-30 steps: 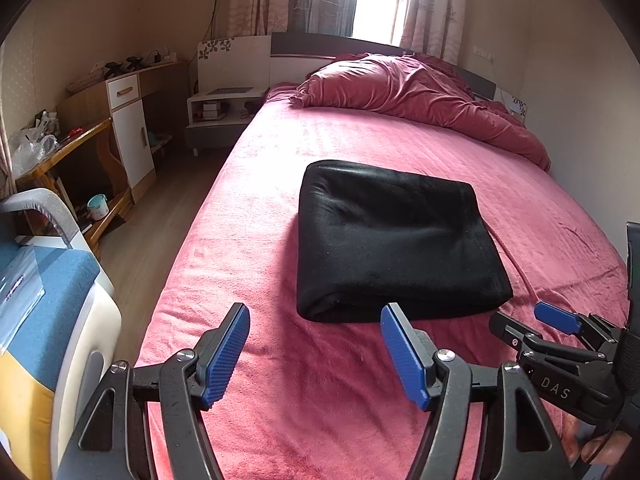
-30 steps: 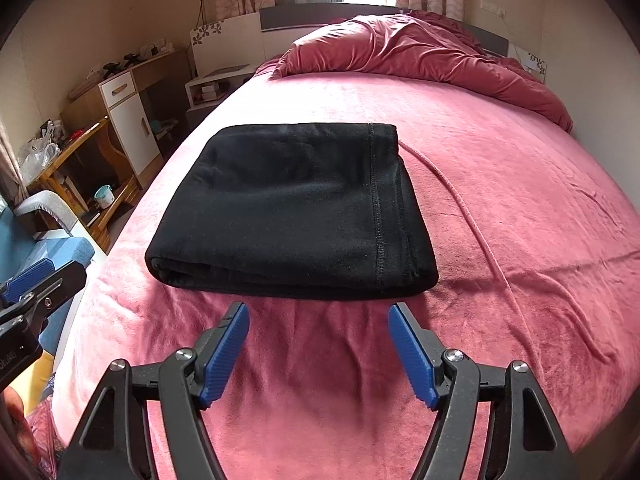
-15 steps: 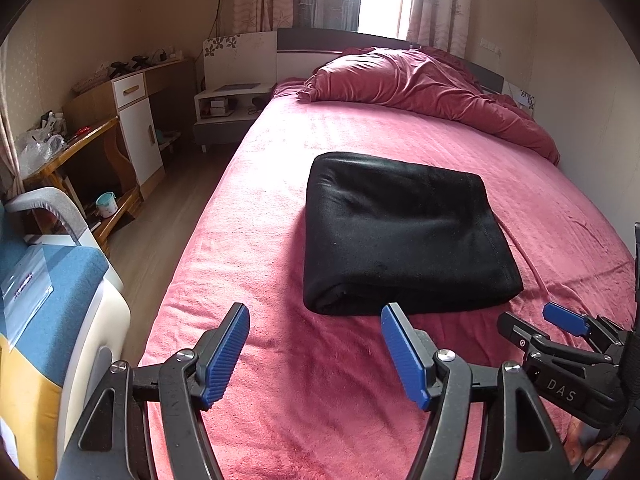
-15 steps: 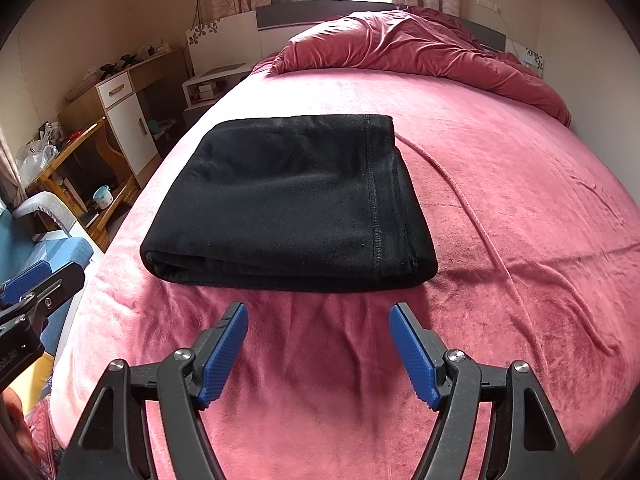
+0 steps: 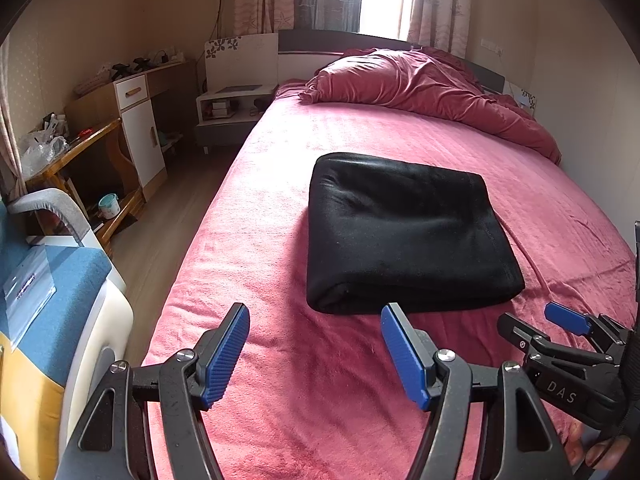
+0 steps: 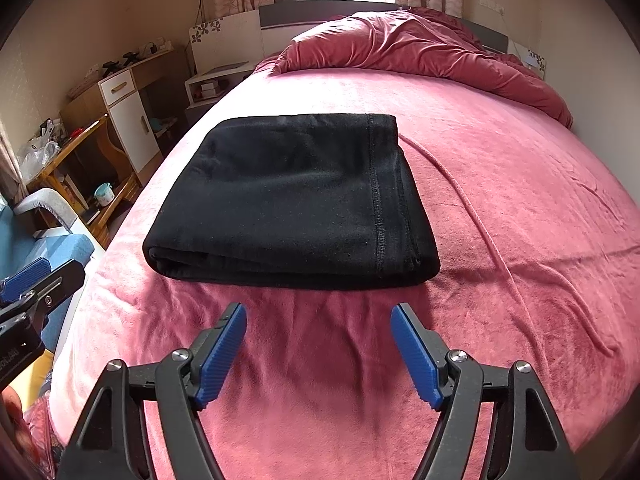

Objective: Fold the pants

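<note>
Both views farther back now — pants (image 6: 292,204) folded, underlayers hidden.

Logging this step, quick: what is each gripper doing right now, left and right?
Left gripper: open, holding nothing, short of the folded black pants.
Right gripper: open, holding nothing, also short of the pants.

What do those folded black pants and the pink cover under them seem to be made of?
The folded black pants look like a soft, matte fleece or brushed knit: fuzzy, no shine, with a stitched seam near one edge. The pink bed cover looks like plush velvety fleece, with a soft sheen, visible nap and loose wrinkles. Exact fibres can't be told.
</note>
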`<state>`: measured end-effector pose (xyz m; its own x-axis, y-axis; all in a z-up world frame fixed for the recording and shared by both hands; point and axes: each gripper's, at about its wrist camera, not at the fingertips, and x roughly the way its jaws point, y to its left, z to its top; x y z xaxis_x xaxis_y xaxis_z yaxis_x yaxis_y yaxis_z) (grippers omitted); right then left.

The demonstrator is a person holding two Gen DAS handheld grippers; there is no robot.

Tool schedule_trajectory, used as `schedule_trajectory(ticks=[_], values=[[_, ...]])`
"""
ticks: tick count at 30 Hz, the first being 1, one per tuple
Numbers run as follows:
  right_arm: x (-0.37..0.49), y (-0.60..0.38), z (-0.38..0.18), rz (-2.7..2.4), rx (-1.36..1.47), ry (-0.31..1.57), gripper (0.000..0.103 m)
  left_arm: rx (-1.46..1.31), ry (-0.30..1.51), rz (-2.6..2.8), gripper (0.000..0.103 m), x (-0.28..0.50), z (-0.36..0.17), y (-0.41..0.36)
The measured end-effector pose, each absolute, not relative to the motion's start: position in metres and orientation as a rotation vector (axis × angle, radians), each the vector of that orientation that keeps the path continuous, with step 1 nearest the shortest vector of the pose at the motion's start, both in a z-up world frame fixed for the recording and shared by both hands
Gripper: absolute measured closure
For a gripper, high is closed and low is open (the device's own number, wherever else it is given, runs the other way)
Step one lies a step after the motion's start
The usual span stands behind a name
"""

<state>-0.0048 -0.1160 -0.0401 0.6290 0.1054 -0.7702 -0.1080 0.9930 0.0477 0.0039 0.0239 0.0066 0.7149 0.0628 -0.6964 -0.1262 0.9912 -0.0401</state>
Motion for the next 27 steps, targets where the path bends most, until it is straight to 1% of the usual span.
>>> schedule_trajectory(ticks=[27], values=[[-0.0072,-0.12,-0.0413,0.114,-0.001,0.885,0.026,-0.093,0.742,0.111,0.033,-0.0029,0.0115,0.0253]])
